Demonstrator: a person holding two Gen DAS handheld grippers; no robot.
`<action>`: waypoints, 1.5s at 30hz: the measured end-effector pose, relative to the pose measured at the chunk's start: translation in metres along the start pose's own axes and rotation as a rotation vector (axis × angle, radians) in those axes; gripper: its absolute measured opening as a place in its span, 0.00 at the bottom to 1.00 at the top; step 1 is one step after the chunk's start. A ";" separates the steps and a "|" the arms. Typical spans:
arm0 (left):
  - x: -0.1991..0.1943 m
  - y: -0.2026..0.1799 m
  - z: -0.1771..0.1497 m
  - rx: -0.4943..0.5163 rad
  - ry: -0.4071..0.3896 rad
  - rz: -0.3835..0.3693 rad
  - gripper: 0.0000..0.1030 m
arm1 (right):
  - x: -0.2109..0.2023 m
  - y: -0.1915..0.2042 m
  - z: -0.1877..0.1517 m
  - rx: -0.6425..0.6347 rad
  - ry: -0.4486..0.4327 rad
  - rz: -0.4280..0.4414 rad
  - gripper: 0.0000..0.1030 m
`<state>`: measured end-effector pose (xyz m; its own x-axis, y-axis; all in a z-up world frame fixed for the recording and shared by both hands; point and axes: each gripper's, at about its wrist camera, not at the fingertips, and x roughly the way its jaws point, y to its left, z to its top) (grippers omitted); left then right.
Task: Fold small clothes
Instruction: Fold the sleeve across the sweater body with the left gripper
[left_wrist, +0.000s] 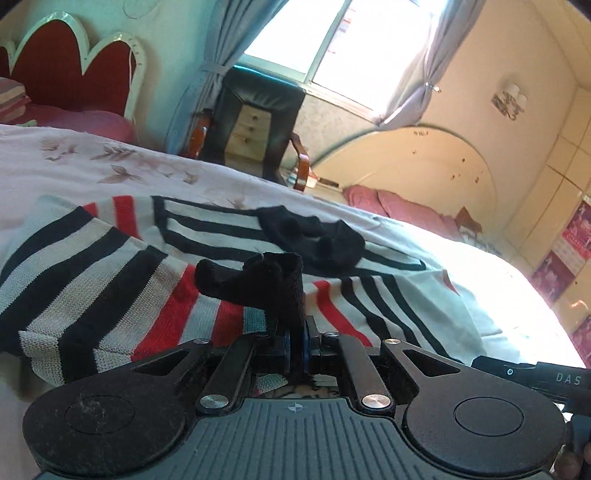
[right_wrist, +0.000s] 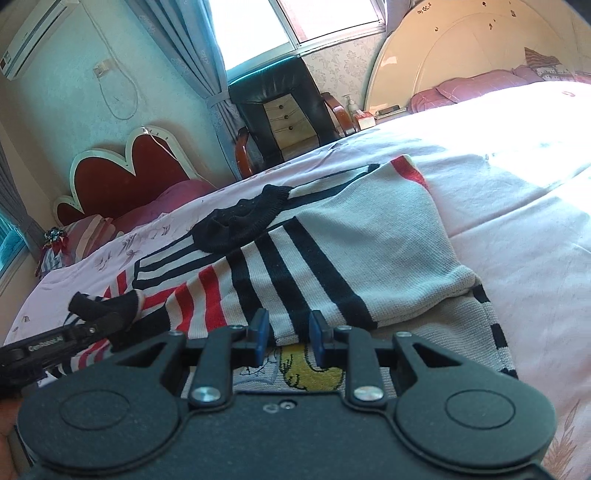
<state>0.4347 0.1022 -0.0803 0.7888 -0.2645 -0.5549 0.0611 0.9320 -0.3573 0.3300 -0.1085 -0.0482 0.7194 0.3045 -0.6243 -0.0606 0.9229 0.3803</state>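
While the left gripper (left_wrist: 295, 347) pinches a black sock (left_wrist: 255, 280) that sticks up and leans left over the striped sweater (left_wrist: 92, 266), the right gripper (right_wrist: 286, 332) waits open, with the other sock (right_wrist: 240, 221) farther ahead.

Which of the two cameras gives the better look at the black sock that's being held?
The left wrist view. The held black sock sits dead centre, pinched in the closed left gripper. The right wrist view shows it only small at the left edge, part hidden by the striped sweater.
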 end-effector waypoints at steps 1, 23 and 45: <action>0.005 -0.006 -0.006 0.009 0.020 -0.001 0.06 | -0.001 -0.002 0.001 0.003 -0.001 0.002 0.26; -0.112 0.090 -0.063 0.036 -0.041 0.255 0.58 | 0.060 0.044 -0.001 -0.077 0.067 0.164 0.42; -0.087 0.101 -0.053 0.056 -0.020 0.236 0.58 | 0.053 0.050 0.030 -0.212 -0.071 0.073 0.06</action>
<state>0.3402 0.2058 -0.1078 0.7972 -0.0328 -0.6029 -0.0935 0.9798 -0.1770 0.3859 -0.0532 -0.0420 0.7543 0.3614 -0.5482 -0.2524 0.9303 0.2660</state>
